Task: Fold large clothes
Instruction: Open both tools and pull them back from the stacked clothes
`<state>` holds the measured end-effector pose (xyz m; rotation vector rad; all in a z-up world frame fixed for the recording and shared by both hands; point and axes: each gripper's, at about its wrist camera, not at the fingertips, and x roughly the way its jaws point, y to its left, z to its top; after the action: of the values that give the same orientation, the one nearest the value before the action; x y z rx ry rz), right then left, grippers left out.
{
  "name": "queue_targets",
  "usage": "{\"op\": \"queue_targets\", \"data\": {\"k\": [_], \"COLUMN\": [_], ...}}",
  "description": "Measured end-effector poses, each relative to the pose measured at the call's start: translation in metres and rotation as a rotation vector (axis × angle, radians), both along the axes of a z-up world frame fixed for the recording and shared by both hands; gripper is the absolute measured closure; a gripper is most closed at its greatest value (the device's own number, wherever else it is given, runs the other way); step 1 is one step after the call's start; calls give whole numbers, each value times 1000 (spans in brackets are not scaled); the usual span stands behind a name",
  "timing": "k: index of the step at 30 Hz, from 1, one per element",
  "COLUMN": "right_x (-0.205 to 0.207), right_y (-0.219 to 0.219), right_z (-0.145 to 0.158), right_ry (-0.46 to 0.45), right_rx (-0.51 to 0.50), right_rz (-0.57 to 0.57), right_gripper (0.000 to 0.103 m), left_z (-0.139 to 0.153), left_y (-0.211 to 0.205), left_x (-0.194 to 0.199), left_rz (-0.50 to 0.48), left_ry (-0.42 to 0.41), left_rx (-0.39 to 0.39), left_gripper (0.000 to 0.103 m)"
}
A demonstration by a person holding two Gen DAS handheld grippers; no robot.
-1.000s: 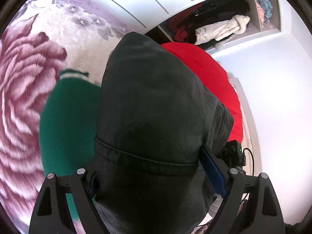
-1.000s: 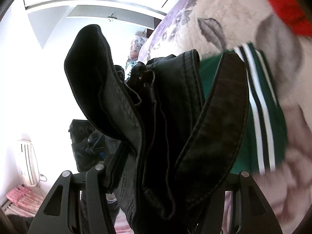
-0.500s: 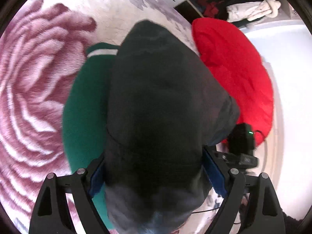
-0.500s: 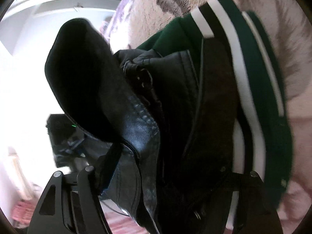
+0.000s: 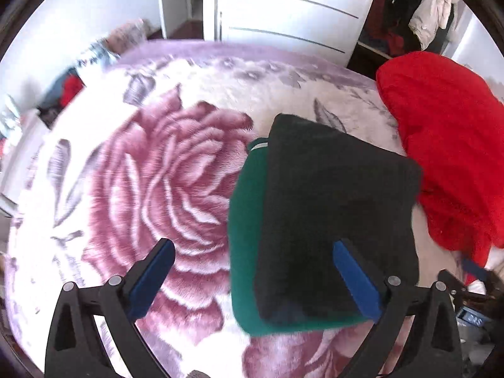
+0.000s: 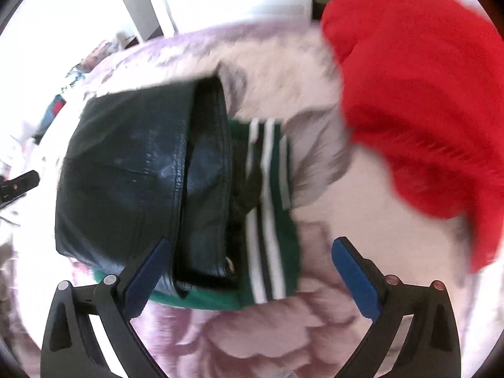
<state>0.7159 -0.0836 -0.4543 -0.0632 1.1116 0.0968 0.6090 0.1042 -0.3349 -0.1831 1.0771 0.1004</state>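
Surface: you are over a bed covered by a plush blanket [image 5: 163,170] printed with large pink-purple roses on cream.
Green: a folded green knit garment [image 5: 244,220] with white and black stripes lies directly on your blanket.
Red: a heaped red fleecy garment [image 5: 447,145] rests on the blanket, just beside the green one.

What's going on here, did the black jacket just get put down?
Yes. The folded black jacket now lies on top of the folded green garment on the rose blanket, with a red garment heaped beside the stack. Both grippers have just been opening: the left gripper and right gripper stand wide open above the stack with nothing pressed between their pads. A second ago each still held the jacket.
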Motion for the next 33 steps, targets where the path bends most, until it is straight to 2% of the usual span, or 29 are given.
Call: {"op": "queue_targets", "data": {"k": [5, 7, 14, 16, 20, 26, 33], "right_x": [-69, -97, -213, -239, -296, -364, -428], "right_y": [-5, -12, -23, -25, -28, -32, -32], "right_z": [81, 118, 274, 307, 376, 443, 494], "right_ry": [-78, -105, -195, -225, -313, -386, -456], "right_rx": [-33, -42, -42, -47, -54, -38, -16], "right_rz": [-43, -57, -82, -83, -80, -72, -59], "right_gripper": [0, 0, 0, 0, 0, 0, 0], "left_z": [54, 78, 187, 213, 265, 321, 347], "left_y": [-26, -34, -65, -71, -78, -81, -76], "left_x": [-53, -73, -165, -186, -233, -291, -332], "left_rz": [23, 13, -41, -49, -62, -69, -62], "left_ry": [-39, -48, -103, -113, -184, -280, -331], "left_rx": [86, 80, 104, 104, 117, 107, 102], "left_gripper": [0, 0, 0, 0, 0, 0, 0]}}
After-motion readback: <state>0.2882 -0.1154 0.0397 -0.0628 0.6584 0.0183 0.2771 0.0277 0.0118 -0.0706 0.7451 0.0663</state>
